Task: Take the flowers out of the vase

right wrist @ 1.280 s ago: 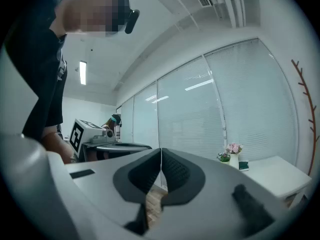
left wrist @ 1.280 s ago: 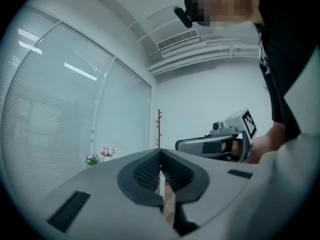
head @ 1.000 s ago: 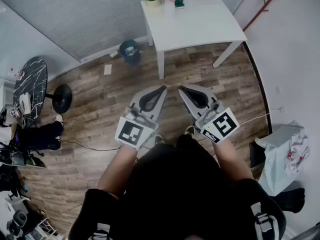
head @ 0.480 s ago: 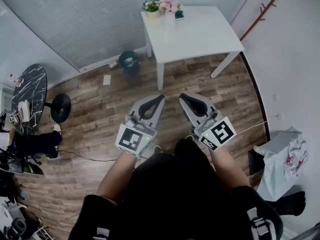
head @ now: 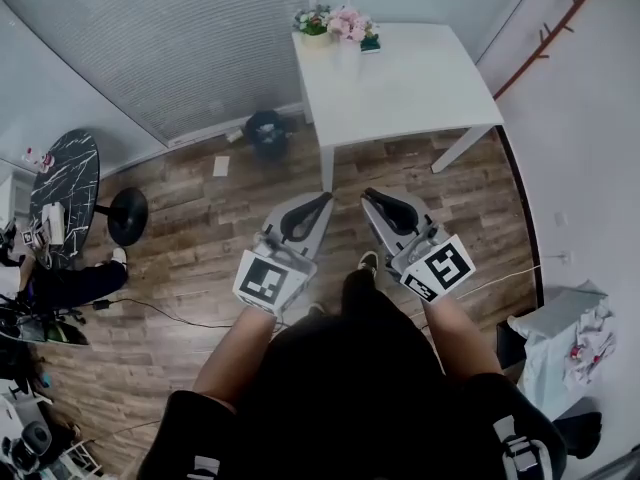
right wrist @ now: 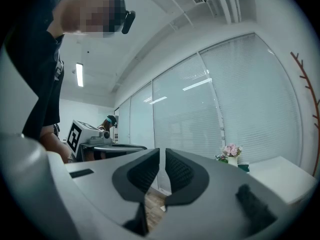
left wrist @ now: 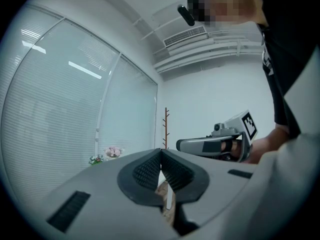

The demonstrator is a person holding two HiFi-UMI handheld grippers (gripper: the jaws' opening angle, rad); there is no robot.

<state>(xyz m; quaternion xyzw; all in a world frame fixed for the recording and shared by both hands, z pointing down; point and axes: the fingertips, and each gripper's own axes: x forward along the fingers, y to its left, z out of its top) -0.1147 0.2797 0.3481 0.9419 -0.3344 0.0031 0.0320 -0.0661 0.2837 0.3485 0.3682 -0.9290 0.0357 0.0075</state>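
Pink flowers (head: 341, 18) stand in a white vase (head: 347, 40) at the far left corner of the desk (head: 420, 73). They are well apart from both grippers, which are held level over the wooden floor (head: 200, 228), short of the desk's near edge.

The vase is small in the head view, and its outline is hard to make out against the white desk. In the left gripper view the gripper's own body hides the vase, leaving only the blooms in sight. A green plant (head: 312, 21) sits just beside the flowers. A dark item (head: 371, 42) on their other side is perhaps a book. The person's torso (head: 340, 388) fills the bottom of the head view and covers the floor below.

The left gripper (head: 320, 202) has its jaws pressed together at the tips, with nothing between them. The right gripper (head: 368, 196) is clenched to a hairline slit and is also empty.
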